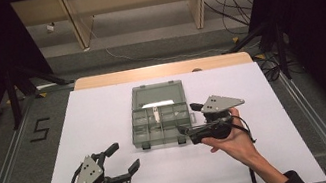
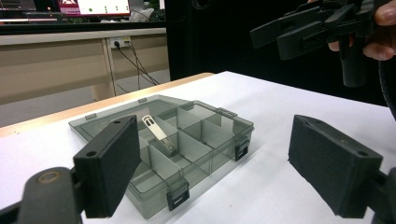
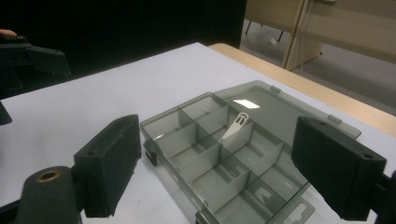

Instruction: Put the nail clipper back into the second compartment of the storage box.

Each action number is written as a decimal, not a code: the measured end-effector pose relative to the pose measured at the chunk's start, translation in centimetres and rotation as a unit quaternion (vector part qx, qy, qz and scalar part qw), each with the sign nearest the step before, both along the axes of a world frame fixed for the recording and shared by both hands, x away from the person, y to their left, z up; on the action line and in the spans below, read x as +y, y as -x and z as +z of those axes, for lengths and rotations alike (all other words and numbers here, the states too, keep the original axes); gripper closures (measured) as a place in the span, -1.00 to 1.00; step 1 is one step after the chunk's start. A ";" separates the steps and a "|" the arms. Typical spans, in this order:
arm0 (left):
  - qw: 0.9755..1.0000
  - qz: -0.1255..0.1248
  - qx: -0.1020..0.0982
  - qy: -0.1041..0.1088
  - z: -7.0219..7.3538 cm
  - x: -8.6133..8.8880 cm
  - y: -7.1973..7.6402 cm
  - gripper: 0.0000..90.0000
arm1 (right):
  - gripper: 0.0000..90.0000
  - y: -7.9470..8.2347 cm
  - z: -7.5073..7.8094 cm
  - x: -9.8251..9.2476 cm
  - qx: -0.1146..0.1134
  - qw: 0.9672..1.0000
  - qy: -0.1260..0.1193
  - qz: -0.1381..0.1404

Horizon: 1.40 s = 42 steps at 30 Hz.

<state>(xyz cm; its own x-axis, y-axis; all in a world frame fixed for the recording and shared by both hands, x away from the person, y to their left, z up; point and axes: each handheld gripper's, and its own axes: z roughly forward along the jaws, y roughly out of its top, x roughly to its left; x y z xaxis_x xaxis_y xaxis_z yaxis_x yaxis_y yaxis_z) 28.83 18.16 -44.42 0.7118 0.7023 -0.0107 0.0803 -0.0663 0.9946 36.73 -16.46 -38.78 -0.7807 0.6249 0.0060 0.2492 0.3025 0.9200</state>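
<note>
A grey see-through compartment box (image 1: 139,132) lies open in the middle of the white sheet, its lid (image 1: 157,94) flat behind it. A slim white metal strip (image 1: 156,114) leans in a middle compartment; I also see the strip (image 2: 159,131) (image 3: 236,125) in both gripper views. My left gripper (image 1: 124,157) stands open near the front left, apart from the box (image 2: 154,205), with nothing between its fingers. My right gripper (image 1: 189,118) is open just right of the box's front corner, above the sheet. Its jaws frame the box (image 3: 161,128) without touching it.
The white sheet (image 1: 99,118) covers most of the wooden table (image 1: 162,70). Black stand legs (image 1: 22,81) and cables (image 1: 232,3) are on the floor beyond. A "5" mark (image 1: 40,129) is on the floor at the left. Metal rails (image 1: 313,121) run along both sides.
</note>
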 end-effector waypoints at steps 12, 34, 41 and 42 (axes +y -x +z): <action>1.000 0.000 -0.002 -0.001 0.0 0.0 0.0 -0.63 | -0.63 0.9 -0.2 -1.3 -0.006 1.000 -0.023 -0.013; 1.000 -0.001 -0.005 -0.005 0.1 0.1 0.0 -0.63 | -0.64 2.9 -0.8 -3.6 -0.019 0.998 -0.059 -0.026; 1.000 0.000 -0.003 -0.005 0.0 0.1 0.0 -0.63 | -0.65 3.7 -1.3 -4.1 -0.019 0.998 -0.061 -0.029; 1.000 0.000 -0.002 -0.005 0.0 0.1 0.0 -0.63 | -0.65 3.8 -1.4 -4.2 -0.022 0.997 -0.064 -0.026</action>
